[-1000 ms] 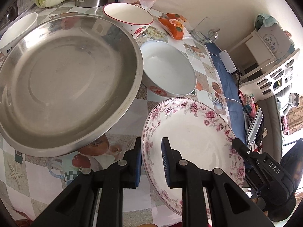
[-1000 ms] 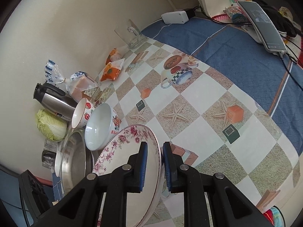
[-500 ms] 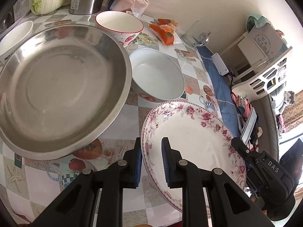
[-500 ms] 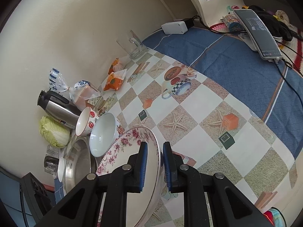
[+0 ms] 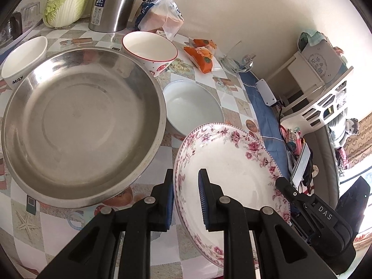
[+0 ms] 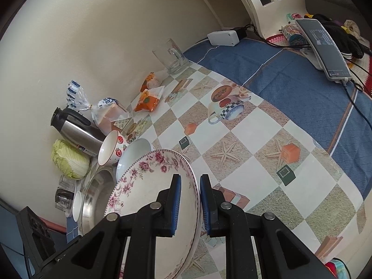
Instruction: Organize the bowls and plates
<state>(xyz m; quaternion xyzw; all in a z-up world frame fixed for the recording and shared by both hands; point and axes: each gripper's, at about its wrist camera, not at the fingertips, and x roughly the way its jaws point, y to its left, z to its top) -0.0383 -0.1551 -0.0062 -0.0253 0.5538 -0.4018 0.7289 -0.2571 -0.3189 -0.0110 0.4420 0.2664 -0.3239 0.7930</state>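
Floral plate point(image 5: 229, 162) — both grippers' jaws pinching its rim — hangs beside steel basin point(image 5: 81, 125) and white bowl point(image 5: 193, 107).

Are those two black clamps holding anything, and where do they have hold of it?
Yes, both hold the floral plate by its rim: the left tool on one side, the right tool on the opposite side.

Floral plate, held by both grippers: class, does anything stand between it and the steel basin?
Nothing visible does. The floral plate, gripped at opposite rims by the left gripper and right gripper, hangs beside the empty steel basin; only bare tablecloth separates them.
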